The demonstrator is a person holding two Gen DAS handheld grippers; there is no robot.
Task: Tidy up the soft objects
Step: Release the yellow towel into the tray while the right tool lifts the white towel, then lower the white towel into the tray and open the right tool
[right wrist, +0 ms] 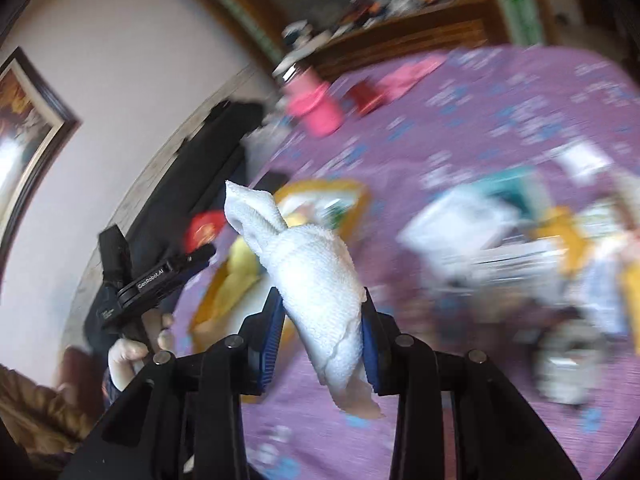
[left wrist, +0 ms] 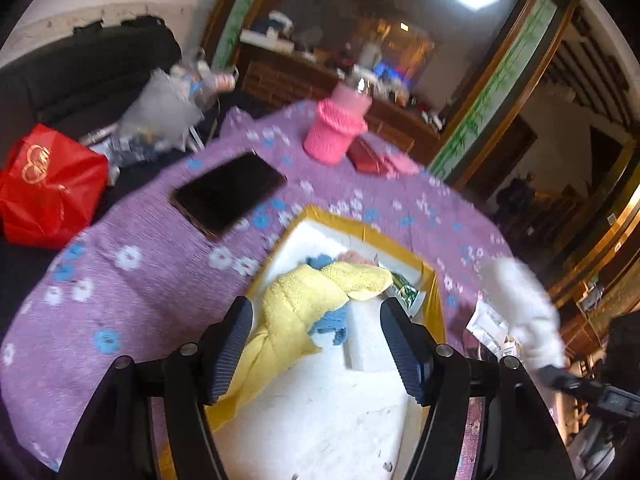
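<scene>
A white foam box with a yellow taped rim (left wrist: pixel 332 216) sits on the purple flowered tablecloth. Inside it lie a yellow fluffy cloth (left wrist: pixel 304 300), a blue cloth (left wrist: pixel 330 322), a pink soft item (left wrist: pixel 356 257) and a white foam block (left wrist: pixel 366 336). My left gripper (left wrist: pixel 316 348) is open and empty just above the box's near end. My right gripper (right wrist: pixel 322 332) is shut on a white towel (right wrist: pixel 316 276) and holds it in the air to the right of the box (right wrist: pixel 352 190). The towel also shows, blurred, in the left wrist view (left wrist: pixel 520 304).
A black phone (left wrist: pixel 228 194) lies on the cloth left of the box. A pink knitted cup holder (left wrist: pixel 338 128) and a red wallet (left wrist: pixel 366 156) stand at the far edge. A red bag (left wrist: pixel 48 188) sits off the table's left. Blurred boxes and packets (right wrist: pixel 500 232) lie right.
</scene>
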